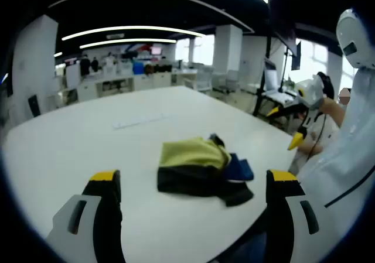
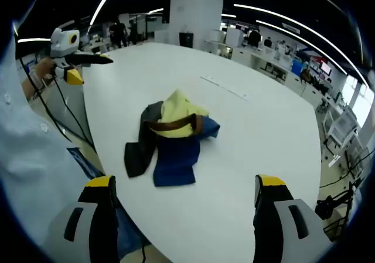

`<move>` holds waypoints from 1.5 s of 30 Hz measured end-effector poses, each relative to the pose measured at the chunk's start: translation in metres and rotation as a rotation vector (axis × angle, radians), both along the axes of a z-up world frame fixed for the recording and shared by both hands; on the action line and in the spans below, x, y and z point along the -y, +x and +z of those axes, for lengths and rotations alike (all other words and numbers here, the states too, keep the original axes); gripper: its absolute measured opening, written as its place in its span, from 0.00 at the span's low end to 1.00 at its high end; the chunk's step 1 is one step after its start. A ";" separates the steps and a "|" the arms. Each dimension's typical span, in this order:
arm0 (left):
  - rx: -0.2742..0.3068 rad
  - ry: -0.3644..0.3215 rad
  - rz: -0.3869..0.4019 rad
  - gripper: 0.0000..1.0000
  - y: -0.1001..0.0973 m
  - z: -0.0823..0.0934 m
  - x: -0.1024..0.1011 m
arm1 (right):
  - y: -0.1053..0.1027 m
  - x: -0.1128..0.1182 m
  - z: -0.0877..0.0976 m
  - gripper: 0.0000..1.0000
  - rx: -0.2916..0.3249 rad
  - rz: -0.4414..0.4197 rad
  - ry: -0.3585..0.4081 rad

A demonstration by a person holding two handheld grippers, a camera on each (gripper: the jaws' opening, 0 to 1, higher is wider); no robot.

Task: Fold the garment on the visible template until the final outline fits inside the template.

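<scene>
A: What are we dealing with here?

B: A crumpled yellow, black and blue fabric garment lies bunched in a heap on the large white oval table, toward the near edge. We judge it light, soft and limp: it will sag and drape from wherever we pinch it, and the layers may slide over one another.

A: Where do we take hold?

B: We would go for free edges, not the lump. In the right gripper view the black flap and the blue panel spread toward us, so those outer corners look like the easiest bites. We cannot tell which part is sleeve or hem.

A: And the template?

B: We see faint pale lines on the table beyond the heap; whether those belong to the template we cannot say.

A: Our grippers?

B: The left gripper and the right gripper both stand with yellow-tipped jaws spread wide, empty, short of the cloth and touching nothing.
</scene>
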State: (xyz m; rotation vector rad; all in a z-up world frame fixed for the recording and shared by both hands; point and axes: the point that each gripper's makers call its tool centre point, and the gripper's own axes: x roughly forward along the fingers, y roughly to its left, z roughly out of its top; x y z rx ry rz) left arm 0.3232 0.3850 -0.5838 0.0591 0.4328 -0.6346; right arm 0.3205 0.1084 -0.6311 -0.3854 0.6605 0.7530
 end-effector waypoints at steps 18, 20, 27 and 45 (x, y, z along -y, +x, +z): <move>-0.027 0.044 -0.019 0.98 0.006 -0.006 0.001 | 0.012 -0.002 0.005 0.96 0.004 0.023 -0.007; -0.027 0.036 -0.028 0.97 0.007 -0.005 0.004 | 0.014 -0.003 0.006 0.96 0.006 0.026 -0.007; -0.052 0.065 -0.069 0.84 0.008 -0.015 0.011 | 0.024 -0.005 0.010 0.95 0.019 0.035 -0.001; -0.054 0.190 -0.183 0.62 0.020 -0.039 0.040 | 0.049 -0.015 0.006 0.87 0.023 0.112 0.000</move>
